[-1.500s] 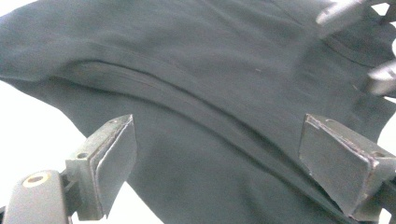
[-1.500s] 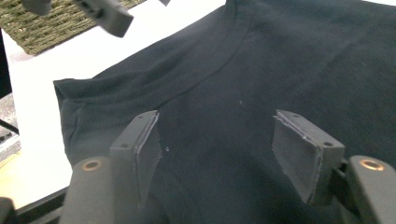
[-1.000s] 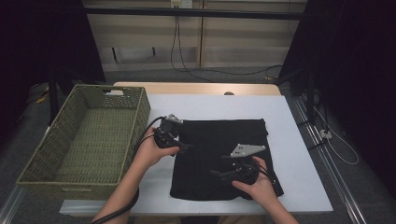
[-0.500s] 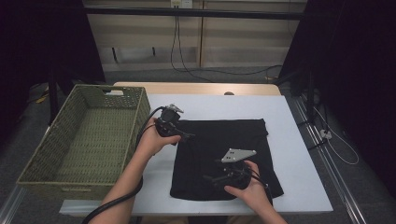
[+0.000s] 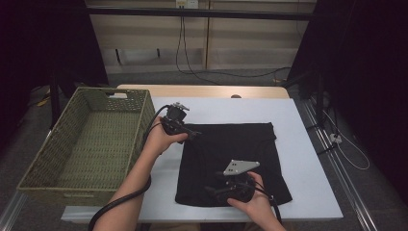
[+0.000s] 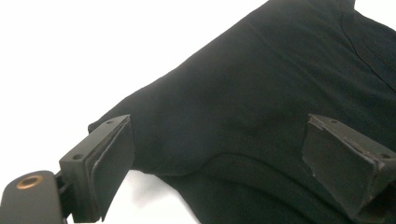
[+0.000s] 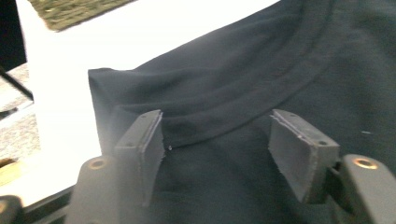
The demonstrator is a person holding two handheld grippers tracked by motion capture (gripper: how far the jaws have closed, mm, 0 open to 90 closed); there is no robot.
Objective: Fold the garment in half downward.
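Both grippers stand open over the cloth (image 5: 231, 163): left gripper (image 5: 192, 133) at its far-left corner, right gripper (image 5: 214, 191), jaws just narrowing, at its near-left edge.

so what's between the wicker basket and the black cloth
In the high view, the left gripper and its hand sit between the wicker basket and the black cloth, over bare white tabletop.
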